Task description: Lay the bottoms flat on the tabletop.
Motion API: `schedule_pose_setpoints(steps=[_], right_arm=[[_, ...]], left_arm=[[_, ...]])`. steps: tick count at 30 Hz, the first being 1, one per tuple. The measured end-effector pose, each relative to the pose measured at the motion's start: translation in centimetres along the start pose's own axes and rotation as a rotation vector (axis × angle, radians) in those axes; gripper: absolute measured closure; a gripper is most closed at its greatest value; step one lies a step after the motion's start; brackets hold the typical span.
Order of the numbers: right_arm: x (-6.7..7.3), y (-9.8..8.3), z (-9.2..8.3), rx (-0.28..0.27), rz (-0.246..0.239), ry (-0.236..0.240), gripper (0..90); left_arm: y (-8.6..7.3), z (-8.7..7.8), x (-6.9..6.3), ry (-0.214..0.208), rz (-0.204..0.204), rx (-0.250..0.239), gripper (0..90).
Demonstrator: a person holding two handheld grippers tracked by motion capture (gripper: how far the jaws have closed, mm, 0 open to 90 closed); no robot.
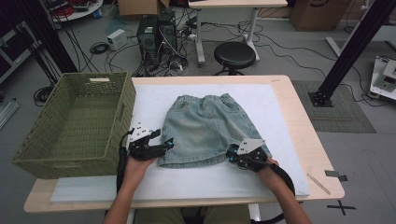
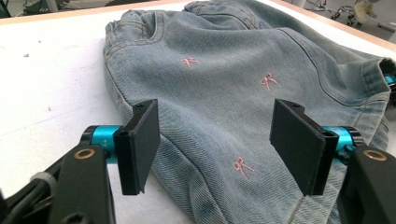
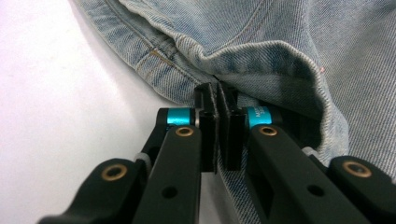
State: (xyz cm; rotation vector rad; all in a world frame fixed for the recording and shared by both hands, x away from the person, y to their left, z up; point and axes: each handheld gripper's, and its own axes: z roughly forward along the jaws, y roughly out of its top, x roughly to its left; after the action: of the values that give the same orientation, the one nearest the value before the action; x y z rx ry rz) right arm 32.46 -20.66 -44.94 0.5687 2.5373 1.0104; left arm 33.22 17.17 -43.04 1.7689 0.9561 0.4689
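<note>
Nearest the high view's camera, the person's two forearms come up from the bottom edge, each hand carrying a gripper at the near hem of a pair of denim shorts. The shorts lie flat on the white mat that covers the worktop, waistband at the far side and hem toward the person, so their long axis runs from the person straight away across the worktop. Small pink embroidered bows dot the fabric.

The left gripper sits at the hem's left corner, beside the green woven basket that stands on the worktop's left end. In the left gripper view its jaws stand spread wide, one over the white mat beside the shorts' edge, the other over the denim, with the side edge of the shorts running between them; the pads do not press on the cloth.

The right gripper is at the hem's right corner. In the right gripper view its jaws are pressed together and pinch a fold of the hem, with the denim puckered up just ahead of the pads.
</note>
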Motion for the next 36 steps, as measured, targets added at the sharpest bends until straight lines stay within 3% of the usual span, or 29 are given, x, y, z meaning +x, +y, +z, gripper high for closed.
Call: schedule_pose_setpoints(steps=[5, 9, 12, 16, 19, 21, 23, 28, 31, 36], right_arm=[[0.1, 0.2, -0.1, 0.015, 0.000, 0.002, 90.0], [-0.3, 0.0, -0.4, 0.017, 0.042, 0.068, 90.0], [-0.4, -0.3, -0.9, 0.026, 0.039, 0.119, 90.0], [-0.5, -0.5, -1.2, 0.031, 0.046, 0.163, 90.0], [-0.5, -0.7, -1.3, 0.023, 0.042, 0.169, 90.0], [-0.4, -0.6, -1.3, 0.026, 0.040, 0.157, 89.0], [-0.3, -0.5, -1.4, 0.012, 0.043, 0.149, 82.0], [-0.7, 0.2, -2.9, -0.108, 0.091, 0.124, 65.3], [-0.9, 0.4, -3.9, -0.166, 0.116, 0.109, 60.1], [-2.0, 0.4, -5.7, -0.270, 0.171, -0.005, 46.1]], left_arm=[[0.0, -0.1, 0.1, 0.004, -0.002, -0.005, 34.0], [0.0, -0.2, 0.1, 0.003, 0.000, -0.006, 34.0], [0.0, -0.2, 0.2, 0.003, -0.006, -0.009, 34.0], [0.1, -0.2, 0.1, 0.000, -0.002, -0.017, 34.0], [0.1, -0.3, 0.1, 0.002, -0.004, -0.020, 34.0], [0.1, -0.3, 0.2, 0.004, -0.008, -0.024, 34.0], [0.2, -0.4, 0.2, -0.002, -0.002, -0.028, 34.0], [0.2, -0.4, 0.2, -0.013, -0.005, -0.034, 34.0], [0.2, -0.6, 0.3, -0.017, -0.011, -0.043, 34.0], [0.3, -0.9, 0.5, -0.018, -0.006, -0.046, 34.0]])
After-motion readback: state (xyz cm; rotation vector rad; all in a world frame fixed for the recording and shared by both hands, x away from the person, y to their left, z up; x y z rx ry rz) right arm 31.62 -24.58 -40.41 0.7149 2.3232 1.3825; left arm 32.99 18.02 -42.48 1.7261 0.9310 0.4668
